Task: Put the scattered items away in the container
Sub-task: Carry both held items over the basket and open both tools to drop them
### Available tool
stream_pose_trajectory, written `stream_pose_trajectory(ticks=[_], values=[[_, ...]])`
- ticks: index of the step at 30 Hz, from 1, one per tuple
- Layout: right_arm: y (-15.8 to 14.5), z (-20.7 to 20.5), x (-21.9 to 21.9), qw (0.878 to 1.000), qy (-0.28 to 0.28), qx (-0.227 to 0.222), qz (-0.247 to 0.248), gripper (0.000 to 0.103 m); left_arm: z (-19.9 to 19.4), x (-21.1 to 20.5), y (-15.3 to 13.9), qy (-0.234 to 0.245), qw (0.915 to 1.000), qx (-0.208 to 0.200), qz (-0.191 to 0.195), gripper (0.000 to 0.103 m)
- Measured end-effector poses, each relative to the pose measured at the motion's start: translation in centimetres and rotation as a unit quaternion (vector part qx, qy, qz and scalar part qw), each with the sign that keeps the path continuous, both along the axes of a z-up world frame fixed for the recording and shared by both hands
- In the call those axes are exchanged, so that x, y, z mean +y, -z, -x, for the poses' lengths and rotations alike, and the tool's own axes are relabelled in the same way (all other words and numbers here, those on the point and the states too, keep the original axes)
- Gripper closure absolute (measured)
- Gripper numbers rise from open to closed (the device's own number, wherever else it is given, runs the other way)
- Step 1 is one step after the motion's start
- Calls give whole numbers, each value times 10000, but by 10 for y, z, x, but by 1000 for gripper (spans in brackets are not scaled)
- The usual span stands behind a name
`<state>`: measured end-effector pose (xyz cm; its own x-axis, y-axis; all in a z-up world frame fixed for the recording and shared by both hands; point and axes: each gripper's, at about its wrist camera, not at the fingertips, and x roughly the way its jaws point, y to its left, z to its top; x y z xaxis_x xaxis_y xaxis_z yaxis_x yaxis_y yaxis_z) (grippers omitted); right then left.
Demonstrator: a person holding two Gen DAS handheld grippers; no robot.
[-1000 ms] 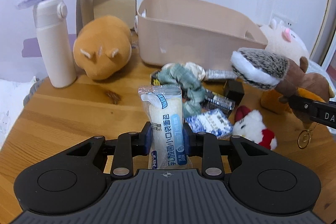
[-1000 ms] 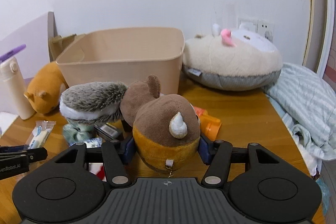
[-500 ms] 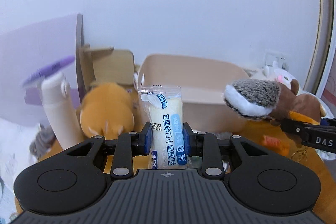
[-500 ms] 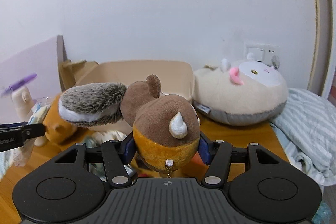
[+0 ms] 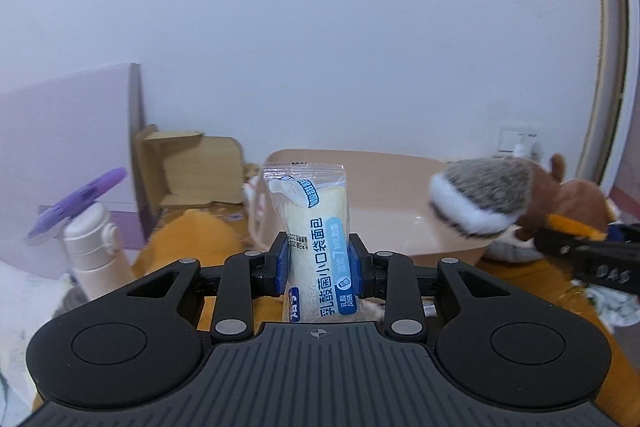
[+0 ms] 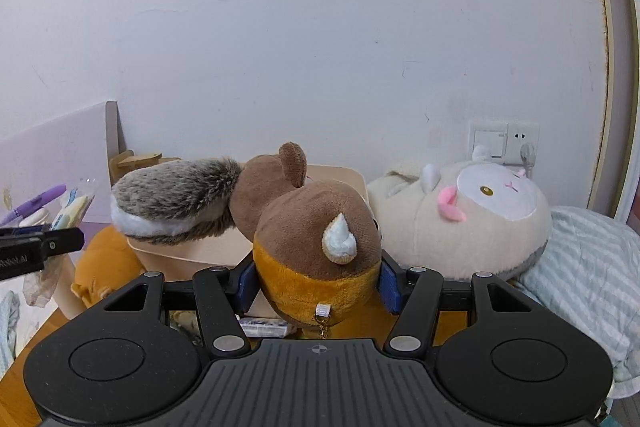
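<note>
My left gripper (image 5: 318, 261) is shut on a clear-wrapped bread packet (image 5: 316, 227) with blue print, held upright in the air in front of the beige container (image 5: 384, 187). My right gripper (image 6: 318, 281) is shut on a brown and orange squirrel plush (image 6: 316, 239) with a grey bushy tail (image 6: 176, 203), lifted beside the container (image 6: 192, 255). The plush also shows in the left wrist view (image 5: 480, 203), with its tail over the container's right end. The packet shows at the left of the right wrist view (image 6: 74, 205).
An orange hamster plush (image 5: 188, 239) lies left of the container, beside a white bottle (image 5: 94, 255) with a purple item on top. A cardboard box (image 5: 192, 167) stands behind. A large cream plush (image 6: 468, 223) and a striped cloth (image 6: 588, 267) lie at the right.
Both grippers have risen with their loads, so the table items have dropped out of view. The container now sits lower in both views, nearly level with the held items.
</note>
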<state>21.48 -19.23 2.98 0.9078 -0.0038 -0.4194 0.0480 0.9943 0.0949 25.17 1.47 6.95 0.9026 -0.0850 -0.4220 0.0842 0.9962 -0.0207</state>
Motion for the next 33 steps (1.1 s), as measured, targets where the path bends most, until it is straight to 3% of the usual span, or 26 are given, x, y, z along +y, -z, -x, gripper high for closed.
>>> stream_pose_trajectory(ticks=[11,20,33], values=[[-6,-29,0,10000,-63,17,-17,47,-27,-11,-3,145,9997,40,-167,73],[-10,-61,0,9999,-95,51,29,47,-73,-17,2,54,9993,374,-64,73],[-6,-110,5,9991,-127,306,248,47,-124,-20,21,-136,9961,692,-523,73]])
